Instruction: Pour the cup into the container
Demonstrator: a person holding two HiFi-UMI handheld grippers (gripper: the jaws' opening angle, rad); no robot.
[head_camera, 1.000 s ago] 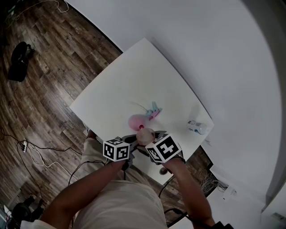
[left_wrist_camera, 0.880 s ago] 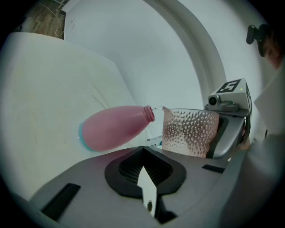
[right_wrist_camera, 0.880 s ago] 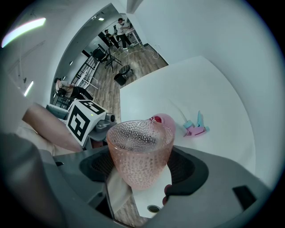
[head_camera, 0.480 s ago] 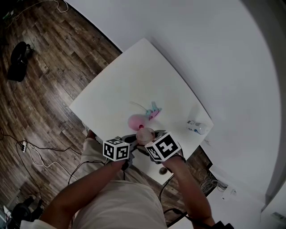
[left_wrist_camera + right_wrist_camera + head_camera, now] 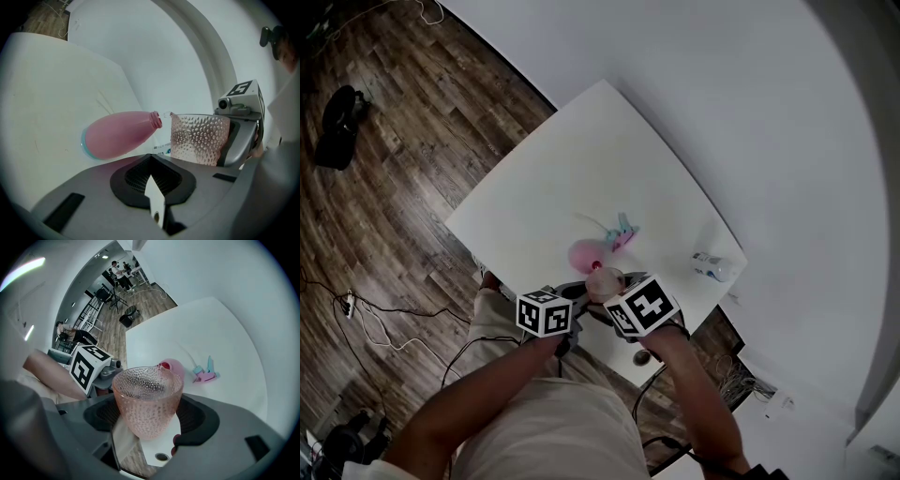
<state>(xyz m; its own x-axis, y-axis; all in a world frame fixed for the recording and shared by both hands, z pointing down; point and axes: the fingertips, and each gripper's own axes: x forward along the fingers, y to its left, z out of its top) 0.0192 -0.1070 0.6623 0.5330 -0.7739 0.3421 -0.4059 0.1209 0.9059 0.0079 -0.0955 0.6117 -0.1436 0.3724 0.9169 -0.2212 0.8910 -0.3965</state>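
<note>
A pink bottle (image 5: 117, 136) with a teal base stands on the white table (image 5: 553, 178), its open mouth (image 5: 165, 365) facing up. My right gripper (image 5: 147, 427) is shut on a dimpled clear pink cup (image 5: 147, 399), tilted with its rim and spout against the bottle's mouth. In the head view the cup (image 5: 605, 279) sits just near of the bottle (image 5: 583, 253). My left gripper (image 5: 154, 206) is shut with nothing between its jaws, short of the bottle and left of the cup (image 5: 199, 138). I cannot make out any liquid in the cup.
A small pink and teal piece (image 5: 622, 232) with a white cord lies beyond the bottle. A small white item (image 5: 714, 267) lies near the table's right corner. The table's near edge runs under my grippers, with wood floor (image 5: 384, 169) to the left.
</note>
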